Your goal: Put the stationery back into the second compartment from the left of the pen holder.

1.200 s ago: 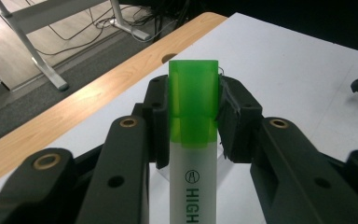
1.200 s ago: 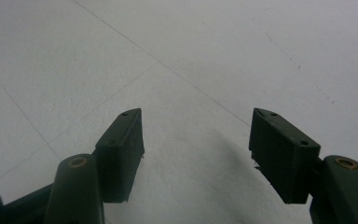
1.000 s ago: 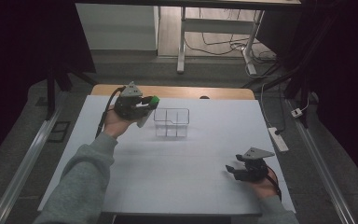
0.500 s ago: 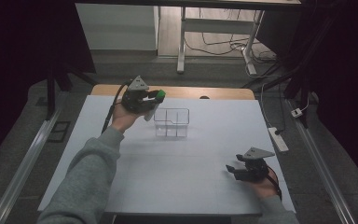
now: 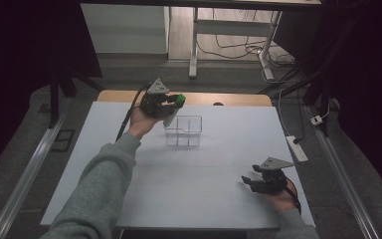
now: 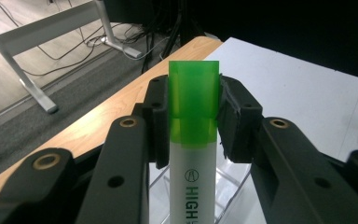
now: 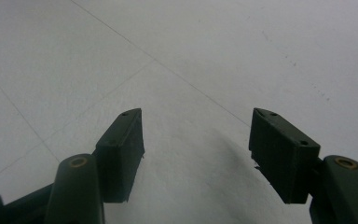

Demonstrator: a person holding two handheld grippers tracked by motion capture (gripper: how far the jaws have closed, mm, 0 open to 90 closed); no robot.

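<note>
One green-capped highlighter (image 6: 193, 140) is clamped in the left claw (image 5: 171, 102), cap end sticking out past the jaws. One clear plastic organizer (image 5: 183, 130) stands on the table (image 5: 194, 184) just below and right of this claw. The right claw (image 5: 252, 182) is spread apart with nothing inside, low over bare table.

The highlighter (image 6: 193, 140) sat clamped in the left tongs (image 5: 171, 102), right above the clear organizer (image 5: 183, 130) on the bench (image 5: 204, 199); the right tongs (image 5: 251, 181) were well apart, nearer the front edge.
</note>
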